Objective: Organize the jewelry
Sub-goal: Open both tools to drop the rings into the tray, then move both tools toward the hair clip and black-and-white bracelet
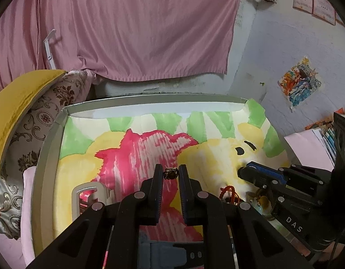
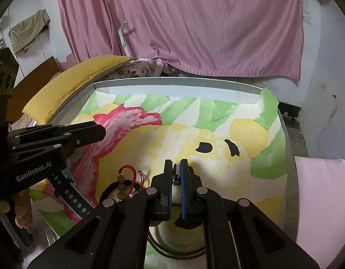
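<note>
Left tool (image 1: 170,172) pinches a small gold-and-dark metal ring (image 1: 170,173) at its fingertips above the painted paper-covered table (image 2: 251,174). Right tool (image 2: 176,172) is closed on a thin, unidentifiable piece. The ring is judged light, rigid and slippery: best gripped across the band. Red cord beaded bracelet (image 2: 127,177) lies nearby, limp.
</note>
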Motion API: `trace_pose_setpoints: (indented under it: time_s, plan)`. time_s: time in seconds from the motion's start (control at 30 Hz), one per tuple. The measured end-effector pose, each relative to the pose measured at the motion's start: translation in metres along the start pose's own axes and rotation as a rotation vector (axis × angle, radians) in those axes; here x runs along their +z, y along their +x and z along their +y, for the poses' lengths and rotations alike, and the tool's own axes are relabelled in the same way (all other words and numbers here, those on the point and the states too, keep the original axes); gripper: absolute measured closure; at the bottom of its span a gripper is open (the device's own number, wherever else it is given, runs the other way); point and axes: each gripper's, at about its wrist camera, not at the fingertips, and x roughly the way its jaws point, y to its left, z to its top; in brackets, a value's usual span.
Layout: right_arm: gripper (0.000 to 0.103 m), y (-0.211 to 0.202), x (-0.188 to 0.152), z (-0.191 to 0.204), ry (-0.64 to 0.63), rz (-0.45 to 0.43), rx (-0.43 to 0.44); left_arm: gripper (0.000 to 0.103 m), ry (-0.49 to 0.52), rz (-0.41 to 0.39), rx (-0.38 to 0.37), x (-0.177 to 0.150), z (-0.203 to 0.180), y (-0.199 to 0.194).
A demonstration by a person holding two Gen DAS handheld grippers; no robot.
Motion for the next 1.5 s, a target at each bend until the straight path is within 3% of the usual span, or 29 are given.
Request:
trace_pose_setpoints:
  time_s: [0.37,0.43,0.57,0.63,0.73,0.8,0.87,0.97,1.1,1.2,1.5]
  plan:
    - [0.095,-0.017,0.002,0.0,-0.003,-0.06,-0.033,0.09,-0.038,-0.025,-0.026,0.001,0.006,-0.006]
    - [0.092,-0.022,0.003,0.0,0.001,-0.081,-0.041,0.09,-0.043,-0.049,-0.028,0.001,0.007,-0.013]
    - [0.073,-0.043,0.002,-0.001,0.012,-0.161,-0.045,0.09,-0.046,-0.105,-0.029,0.001,0.008,-0.03]
    - [0.071,-0.054,0.001,0.0,0.012,-0.2,-0.048,0.088,-0.045,-0.134,-0.029,0.001,0.008,-0.038]
    - [0.059,-0.075,-0.002,0.003,0.017,-0.276,-0.049,0.073,-0.048,-0.191,-0.033,-0.003,0.008,-0.056]
    - [0.051,-0.088,-0.005,0.004,0.02,-0.321,-0.054,0.055,-0.053,-0.228,-0.034,-0.006,0.007,-0.066]
    - [0.044,-0.101,-0.008,0.004,0.022,-0.364,-0.055,0.042,-0.063,-0.283,-0.032,-0.01,0.008,-0.08]
    - [0.026,-0.121,-0.014,0.006,0.029,-0.433,-0.066,0.032,-0.073,-0.338,-0.029,-0.015,0.009,-0.097]
    - [0.007,-0.145,-0.024,0.006,0.038,-0.506,-0.053,0.01,-0.095,-0.416,-0.027,-0.026,0.009,-0.12]
    - [0.002,-0.16,-0.033,0.008,0.026,-0.552,-0.049,0.001,-0.102,-0.461,-0.029,-0.036,0.009,-0.135]
    - [0.002,-0.187,-0.06,0.023,-0.069,-0.629,-0.044,0.001,-0.058,-0.513,-0.015,-0.073,0.001,-0.165]
